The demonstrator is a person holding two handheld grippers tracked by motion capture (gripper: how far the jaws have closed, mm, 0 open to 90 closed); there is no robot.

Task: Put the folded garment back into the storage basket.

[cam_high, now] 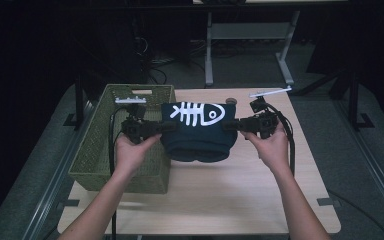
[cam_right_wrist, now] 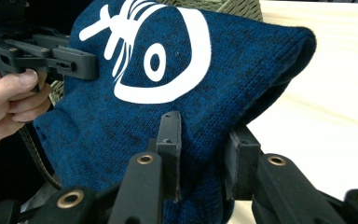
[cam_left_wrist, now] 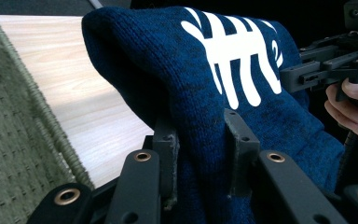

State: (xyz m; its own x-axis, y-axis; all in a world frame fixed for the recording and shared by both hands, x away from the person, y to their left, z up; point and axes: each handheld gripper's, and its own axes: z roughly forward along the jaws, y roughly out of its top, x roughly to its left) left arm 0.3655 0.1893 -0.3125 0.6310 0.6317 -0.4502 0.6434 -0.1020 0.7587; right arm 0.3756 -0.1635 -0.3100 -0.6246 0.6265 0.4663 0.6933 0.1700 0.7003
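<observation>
While the person's two hands reach in from the near edge in the high view, a dark blue knitted garment point(cam_high: 198, 131) with a white fish-skeleton print hangs stretched between them, above the pale wooden desk point(cam_high: 240, 200). Its lower folds sag toward the desk top; whether they touch it I cannot tell. To the left, the left claw point(cam_high: 166, 128) grips one edge of the garment, and to the right the right claw point(cam_high: 228, 125) grips the opposite edge. An olive green woven basket point(cam_high: 97, 155) stands on the left part of the desk, just beside the garment, and the left hand point(cam_high: 131, 152) hovers over it. The right hand point(cam_high: 270, 147) is over bare desk.

From the left gripper view, the left claw point(cam_left_wrist: 205, 140) is clamped on a thick fold of the blue knit, with cloth bunched between its two black jaws. The fish-skeleton print point(cam_left_wrist: 235, 51) sits higher up on the cloth, the basket's woven wall point(cam_left_wrist: 14, 140) runs along the left, and the right hand shows at the far right with its gripper.

Seen in the right gripper view, the right claw point(cam_right_wrist: 205, 144) is likewise clamped on the garment point(cam_right_wrist: 223, 88), its jaws pinching a fold below the fish's round eye point(cam_right_wrist: 154, 62). Opposite, the left hand point(cam_right_wrist: 4, 100) holds its gripper against the cloth's other edge.
</observation>
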